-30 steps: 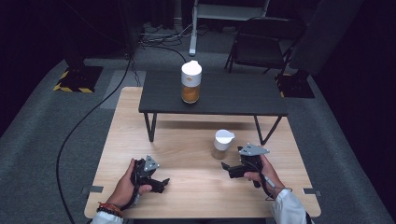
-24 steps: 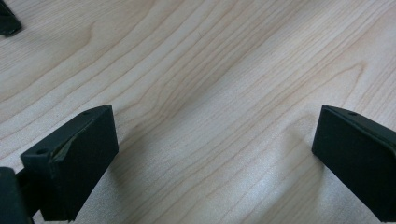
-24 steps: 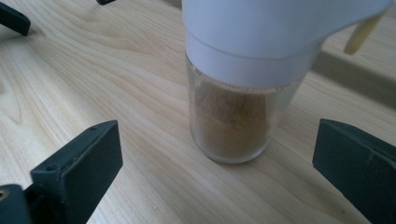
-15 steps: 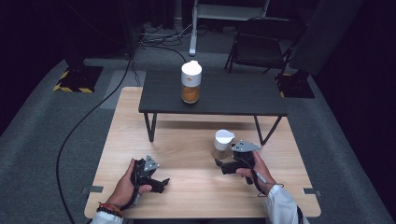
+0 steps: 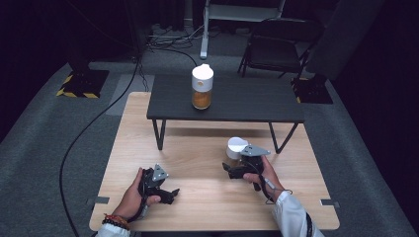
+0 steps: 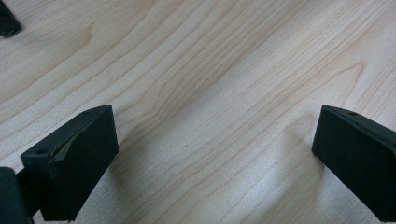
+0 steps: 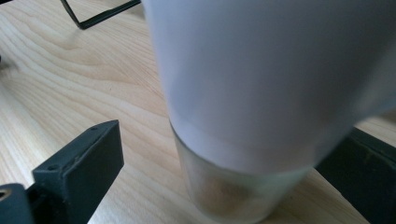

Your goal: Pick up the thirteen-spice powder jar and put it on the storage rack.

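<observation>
A small glass jar with a white lid (image 5: 236,146) stands on the wooden table (image 5: 197,158), just in front of the low black bench. My right gripper (image 5: 236,166) sits right against its near side. In the right gripper view the jar (image 7: 261,93) looms large between the jaws of my right gripper (image 7: 219,182), which is open, with a gap left of the glass. A taller white-lidded jar with orange contents (image 5: 202,89) stands on the black bench (image 5: 257,101). My left gripper (image 5: 160,186) rests open near the table's front left; its jaws (image 6: 215,154) frame bare wood.
The bench's thin black legs (image 5: 159,134) stand on the table behind both grippers. A folding chair (image 5: 276,47) and cables lie on the grey floor beyond the table. A black cable (image 5: 84,133) trails off to the left.
My right gripper has moved left and forward toward the small jar, so the jar now sits between its jaws. The left gripper has stayed put.
</observation>
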### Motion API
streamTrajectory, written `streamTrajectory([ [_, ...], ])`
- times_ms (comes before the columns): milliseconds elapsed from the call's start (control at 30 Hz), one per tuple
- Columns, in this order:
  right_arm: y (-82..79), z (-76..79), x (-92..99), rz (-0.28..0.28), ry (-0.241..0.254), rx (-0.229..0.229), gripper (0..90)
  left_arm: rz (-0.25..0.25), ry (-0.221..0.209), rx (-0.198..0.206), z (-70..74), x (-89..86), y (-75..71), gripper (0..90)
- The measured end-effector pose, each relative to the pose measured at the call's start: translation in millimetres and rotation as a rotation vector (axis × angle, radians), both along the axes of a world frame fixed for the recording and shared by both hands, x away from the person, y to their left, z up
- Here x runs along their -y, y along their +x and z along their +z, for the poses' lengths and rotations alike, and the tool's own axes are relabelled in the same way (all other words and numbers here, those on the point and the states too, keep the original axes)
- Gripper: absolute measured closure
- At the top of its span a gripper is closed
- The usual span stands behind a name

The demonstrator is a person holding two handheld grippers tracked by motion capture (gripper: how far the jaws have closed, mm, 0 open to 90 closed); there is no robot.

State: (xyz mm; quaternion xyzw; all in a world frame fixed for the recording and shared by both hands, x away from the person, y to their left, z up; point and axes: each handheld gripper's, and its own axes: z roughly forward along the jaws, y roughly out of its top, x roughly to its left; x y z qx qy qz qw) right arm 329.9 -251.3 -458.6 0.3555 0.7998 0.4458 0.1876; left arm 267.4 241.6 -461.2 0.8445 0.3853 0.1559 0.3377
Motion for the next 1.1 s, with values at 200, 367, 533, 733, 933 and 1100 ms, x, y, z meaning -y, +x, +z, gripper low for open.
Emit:
streamTrajectory([
  [200, -3.4, -10.9, -3.3, -0.08, 0.082, 0.013, 9.8, 0.0, 0.001, 0.0, 0.1, 0.1, 0.0, 0.0],
  [367, -8.4, -18.6, -5.8, -0.109, 0.116, 0.039, 20.4, -0.001, 0.0, 0.0, 0.0, -0.1, 0.2, 0.0],
  [533, -10.0, -19.9, -6.5, -0.127, 0.126, 0.047, 27.7, -0.001, 0.0, 0.0, 0.0, -0.1, 0.2, 0.0],
  [733, -11.9, -15.9, -8.2, -0.117, 0.101, 0.051, 28.3, -0.002, 0.0, 0.0, 0.0, -0.1, 0.2, 0.0],
  [933, -15.3, -10.5, -6.1, -0.103, 0.095, 0.071, 28.8, -0.003, 0.001, 0.0, 0.1, -0.1, 0.4, 0.0],
  [1100, -21.0, 0.0, -2.3, -0.103, 0.093, 0.09, 29.0, -0.002, 0.0, 0.0, 0.1, -0.1, 0.4, 0.0],
])
